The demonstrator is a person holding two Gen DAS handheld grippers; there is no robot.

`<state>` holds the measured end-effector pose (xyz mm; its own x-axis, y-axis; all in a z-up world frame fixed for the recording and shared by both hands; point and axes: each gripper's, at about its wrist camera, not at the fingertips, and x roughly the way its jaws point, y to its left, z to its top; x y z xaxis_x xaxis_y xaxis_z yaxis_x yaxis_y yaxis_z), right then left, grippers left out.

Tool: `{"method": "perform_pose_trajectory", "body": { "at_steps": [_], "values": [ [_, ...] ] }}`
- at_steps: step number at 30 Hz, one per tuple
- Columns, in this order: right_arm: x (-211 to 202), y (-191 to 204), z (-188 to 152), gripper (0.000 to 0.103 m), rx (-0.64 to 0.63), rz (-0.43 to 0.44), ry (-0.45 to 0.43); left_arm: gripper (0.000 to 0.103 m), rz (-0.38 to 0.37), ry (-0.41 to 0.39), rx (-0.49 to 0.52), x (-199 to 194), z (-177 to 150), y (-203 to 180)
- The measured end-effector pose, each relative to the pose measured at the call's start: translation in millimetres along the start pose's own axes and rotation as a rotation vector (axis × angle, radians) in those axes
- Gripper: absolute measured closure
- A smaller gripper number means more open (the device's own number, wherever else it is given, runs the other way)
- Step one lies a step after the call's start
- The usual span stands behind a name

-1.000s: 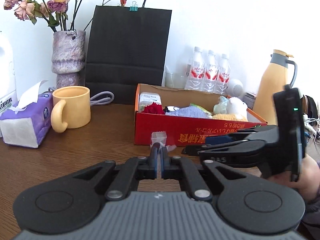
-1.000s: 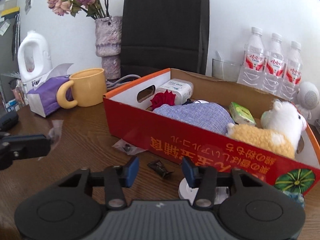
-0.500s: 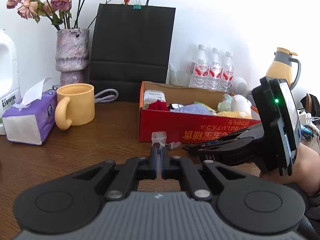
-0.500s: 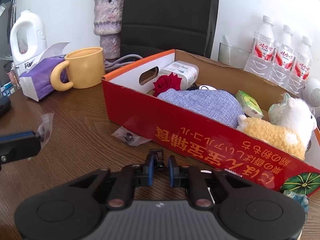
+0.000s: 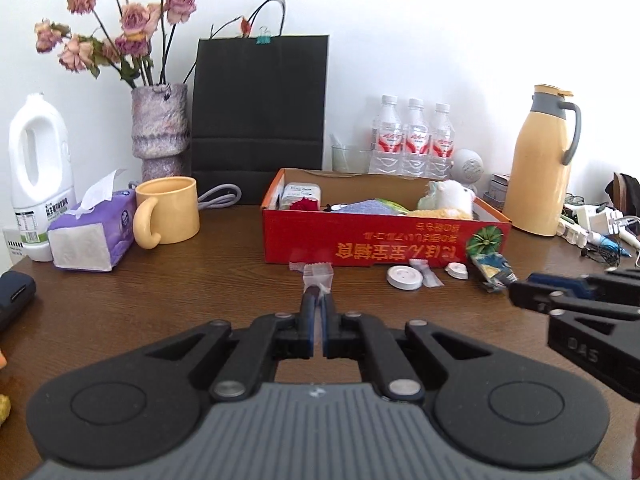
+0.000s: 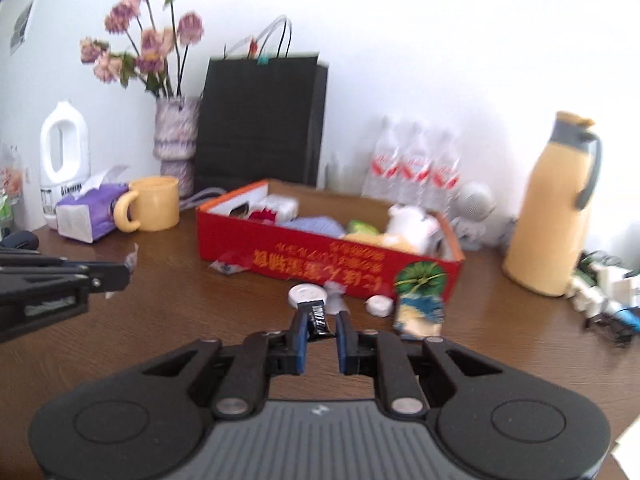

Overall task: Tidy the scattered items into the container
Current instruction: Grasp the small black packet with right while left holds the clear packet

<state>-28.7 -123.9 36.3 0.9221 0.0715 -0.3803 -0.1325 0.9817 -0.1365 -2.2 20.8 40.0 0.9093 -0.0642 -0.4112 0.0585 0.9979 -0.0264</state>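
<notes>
The red cardboard box [image 5: 384,242] stands mid-table and holds a plush toy, a cloth, a red flower and small packs; it also shows in the right wrist view [image 6: 328,258]. My left gripper [image 5: 319,294] is shut on a clear plastic wrapper [image 5: 318,275], held above the table in front of the box. My right gripper [image 6: 320,318] is shut on a small black packet [image 6: 318,316]. A white lid [image 5: 404,278], a small white cap [image 5: 457,270], a clear wrapper [image 5: 427,274] and a printed packet [image 5: 492,268] lie by the box front.
A yellow mug [image 5: 170,210], purple tissue pack [image 5: 94,236], white jug [image 5: 40,176], flower vase [image 5: 160,130], black paper bag [image 5: 260,116], water bottles [image 5: 414,140] and yellow thermos [image 5: 542,168] ring the back. Cables and chargers [image 5: 596,226] lie right. A dark device [image 5: 14,294] sits left.
Both grippers have pulled back and up from the box. The right gripper closed on the black packet and lifted it off the table. The left still holds its wrapper.
</notes>
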Motion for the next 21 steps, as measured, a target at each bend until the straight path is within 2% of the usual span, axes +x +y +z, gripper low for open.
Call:
{"method": "perform_pose_trajectory", "body": {
  "at_steps": [7, 11, 21],
  "values": [
    [-79.9, -17.6, -18.1, 0.09, 0.022, -0.084, -0.159, 0.099, 0.009, -0.118, 0.041, -59.0, -19.1, -34.1],
    [-106.9, -20.7, -29.8, 0.089, 0.037, -0.09, -0.175, 0.099, 0.009, -0.154, 0.047, -83.5, -24.9, -38.5],
    [-136.5, -17.6, -41.1, 0.089, 0.065, -0.074, -0.203, 0.099, 0.052, -0.185, 0.02, -109.7, -27.5, -25.2]
  ]
}}
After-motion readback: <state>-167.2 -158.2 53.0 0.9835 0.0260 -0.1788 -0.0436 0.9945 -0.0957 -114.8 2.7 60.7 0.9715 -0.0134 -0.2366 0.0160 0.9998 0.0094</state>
